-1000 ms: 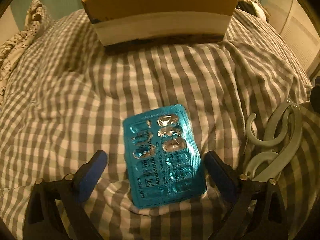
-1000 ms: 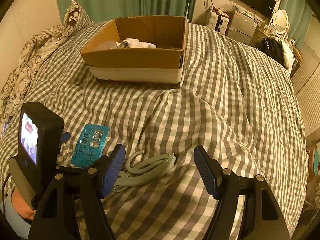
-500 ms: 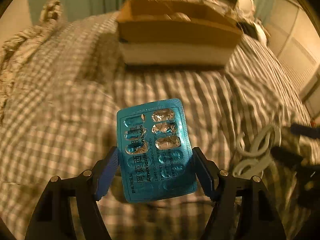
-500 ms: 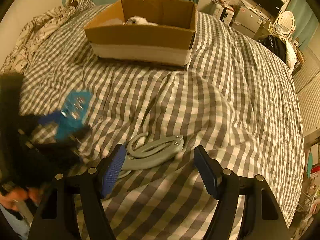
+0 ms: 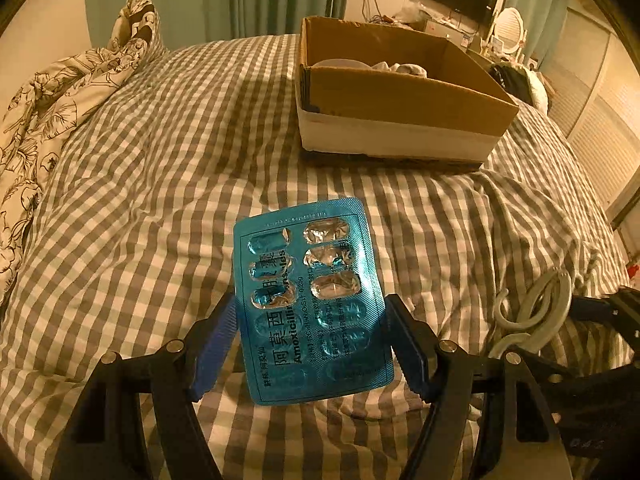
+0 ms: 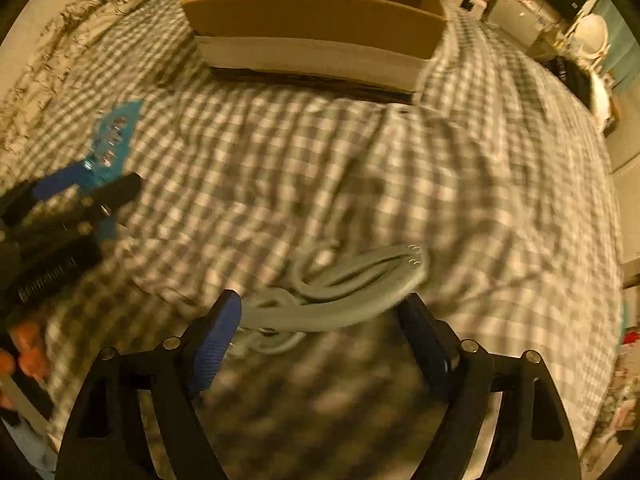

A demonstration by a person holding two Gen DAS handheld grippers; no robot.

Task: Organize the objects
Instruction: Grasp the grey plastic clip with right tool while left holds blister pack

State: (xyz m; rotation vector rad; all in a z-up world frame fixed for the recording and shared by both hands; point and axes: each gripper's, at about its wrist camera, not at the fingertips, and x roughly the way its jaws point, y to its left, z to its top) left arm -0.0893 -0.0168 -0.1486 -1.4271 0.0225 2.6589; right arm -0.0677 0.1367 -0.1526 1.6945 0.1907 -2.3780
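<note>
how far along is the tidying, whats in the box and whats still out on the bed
Done: the cardboard box already holds some pale items, too unclear to name. In hand: the left gripper is shut on the blue blister pack, lifted off the checked bedcover. Left: the grey hanger lies between the open right gripper fingers.

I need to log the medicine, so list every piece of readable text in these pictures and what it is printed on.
"Amoxicillin": on the teal blister pack, held in the left tool.
"阿莫西": large characters beside it on the same pack.
"0.250": small print on the pack, read with doubt.
Other small print and the embossed top-edge line on the pack: too small to read.
Cardboard box, grey folding hanger: no text visible; the right wrist view is blurred.
</note>
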